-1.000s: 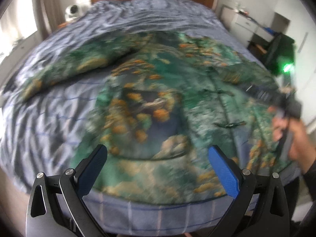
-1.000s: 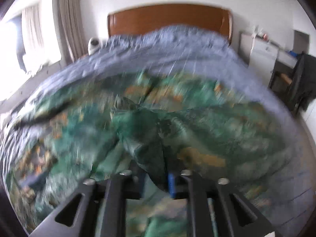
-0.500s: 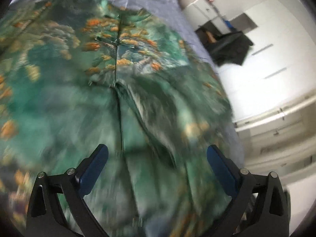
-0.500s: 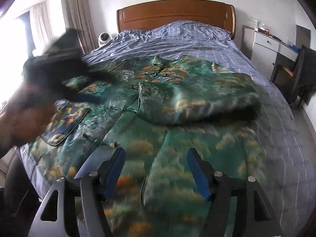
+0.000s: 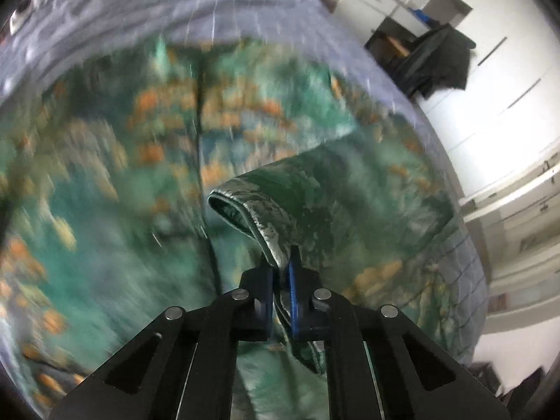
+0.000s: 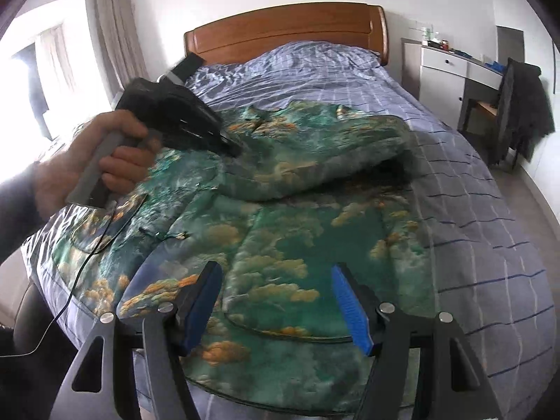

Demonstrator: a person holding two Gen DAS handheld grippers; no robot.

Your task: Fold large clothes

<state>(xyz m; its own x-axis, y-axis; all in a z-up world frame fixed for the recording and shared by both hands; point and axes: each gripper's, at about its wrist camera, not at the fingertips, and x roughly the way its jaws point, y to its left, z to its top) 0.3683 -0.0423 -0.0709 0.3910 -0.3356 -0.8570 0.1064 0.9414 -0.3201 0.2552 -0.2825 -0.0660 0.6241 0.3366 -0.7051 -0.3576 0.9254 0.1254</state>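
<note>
On bed [image 6: 455,161], left tongs [image 5: 280,273] (clamped) on jacket cuff [image 5: 252,206].

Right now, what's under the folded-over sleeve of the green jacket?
The sleeve lies across the jacket front; bedspread shows beside it. The covered jacket fabric cannot be seen.

Green, orange, blue

Green jacket [image 6: 297,217] with orange cloud print; blue-grey checked bedspread [image 6: 483,210]; brown wooden headboard [image 6: 287,29]; blue claw pads [image 6: 350,308].

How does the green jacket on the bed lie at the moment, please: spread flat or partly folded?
Partly folded: one sleeve of the green jacket lies across its front, its cuff pinched in the left gripper.
</note>
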